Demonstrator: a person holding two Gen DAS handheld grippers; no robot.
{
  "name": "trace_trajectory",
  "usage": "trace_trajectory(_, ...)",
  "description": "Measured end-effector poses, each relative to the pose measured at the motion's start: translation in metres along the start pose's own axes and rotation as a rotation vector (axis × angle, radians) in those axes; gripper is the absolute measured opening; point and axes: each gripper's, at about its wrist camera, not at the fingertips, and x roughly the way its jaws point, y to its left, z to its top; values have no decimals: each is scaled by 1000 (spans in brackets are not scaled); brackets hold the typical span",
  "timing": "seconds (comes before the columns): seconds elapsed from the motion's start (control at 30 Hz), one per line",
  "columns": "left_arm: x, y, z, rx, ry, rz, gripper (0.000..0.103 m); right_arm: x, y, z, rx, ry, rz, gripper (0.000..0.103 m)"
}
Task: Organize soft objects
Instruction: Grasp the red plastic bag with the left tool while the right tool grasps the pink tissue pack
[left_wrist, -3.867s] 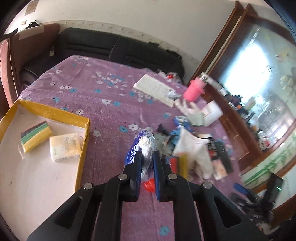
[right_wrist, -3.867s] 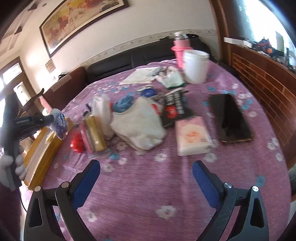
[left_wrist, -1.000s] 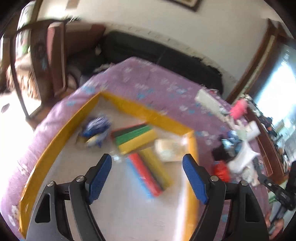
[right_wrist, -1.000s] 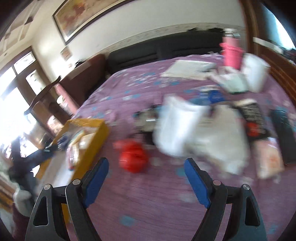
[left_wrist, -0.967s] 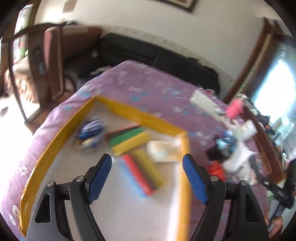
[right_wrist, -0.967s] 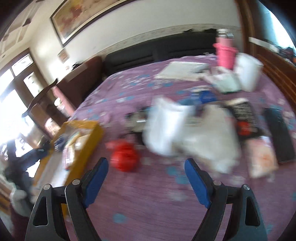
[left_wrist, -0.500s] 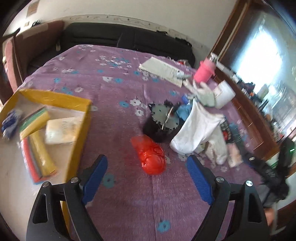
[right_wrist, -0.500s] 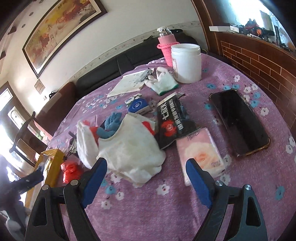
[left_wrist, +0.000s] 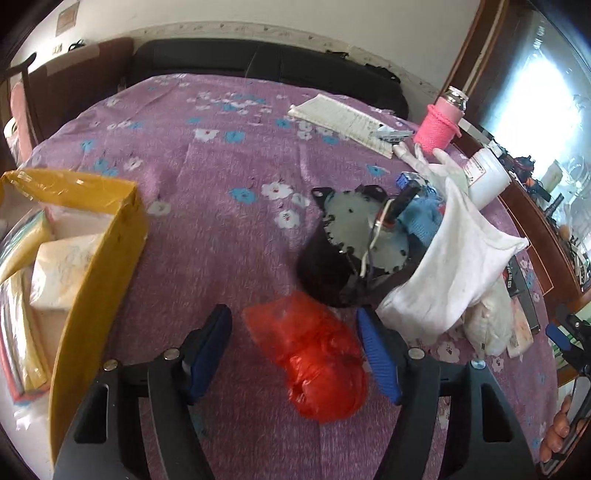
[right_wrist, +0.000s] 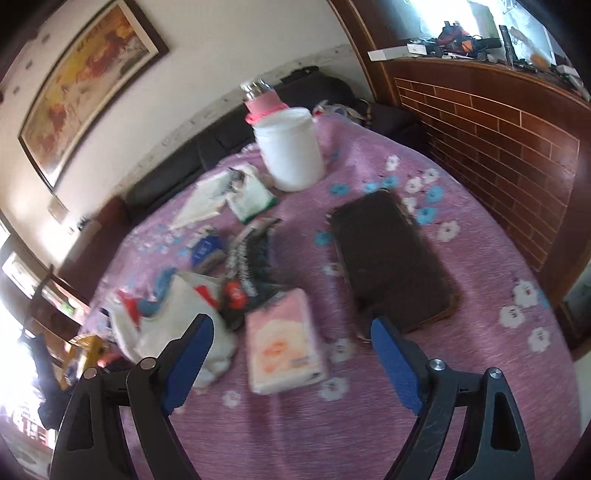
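Observation:
My left gripper (left_wrist: 295, 332) is open, its blue pads on either side of a crumpled red plastic bag (left_wrist: 314, 354) on the purple flowered cloth. The yellow box (left_wrist: 96, 251) at the left holds a tissue pack (left_wrist: 59, 269) and sponges. My right gripper (right_wrist: 291, 347) is open, with a pink tissue pack (right_wrist: 284, 347) lying between its pads below. A white cloth (left_wrist: 458, 273) lies right of the red bag; it also shows in the right wrist view (right_wrist: 177, 325).
A black phone (right_wrist: 388, 258), a white jar (right_wrist: 291, 151), a pink-sleeved bottle (left_wrist: 439, 125), a notepad (left_wrist: 343, 118), a black disc-shaped object (left_wrist: 354, 240), a dark packet (right_wrist: 251, 266) and a blue pack (right_wrist: 205, 251) lie on the table. A brick-patterned wooden wall (right_wrist: 498, 140) borders the right.
My left gripper let go of the blue-white bundle in the box, swung right and came down around the red bag. My right gripper moved right and closer, over the pink tissue pack.

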Motion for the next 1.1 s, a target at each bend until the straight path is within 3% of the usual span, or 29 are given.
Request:
trace_trajectory(0.03,1,-2,-1,22,-9,3,69,3,-1,0,-12,13,-9,90)
trace_trajectory(0.07,1,-5,-2,42,-11,-4,55,8,1,0,-30,34,-20,90)
trace_trajectory(0.1,0,-8,-2,54,-8,-27,29,11,3,-1,-45,49,-27,90)
trace_trajectory(0.27,-4,-9,-5,71,-22,-79,29,33,24,-3,-139,105,-79,90)
trace_trajectory(0.5,-5,0,-4,29,-17,-151,29,66,41,-5,-237,165,-227,89)
trace_trajectory(0.53,-6,0,-3,24,-16,-159,29,69,43,-5,-246,174,-236,85)
trace_trajectory(0.63,-5,2,-3,14,-12,-172,29,75,46,-9,-261,202,-252,58)
trace_trajectory(0.83,-10,5,-4,5,-25,-187,29,44,45,-25,-247,189,-235,57)
trace_trajectory(1.1,-34,2,-8,10,-89,-239,29,-39,55,-55,-251,120,-177,58)
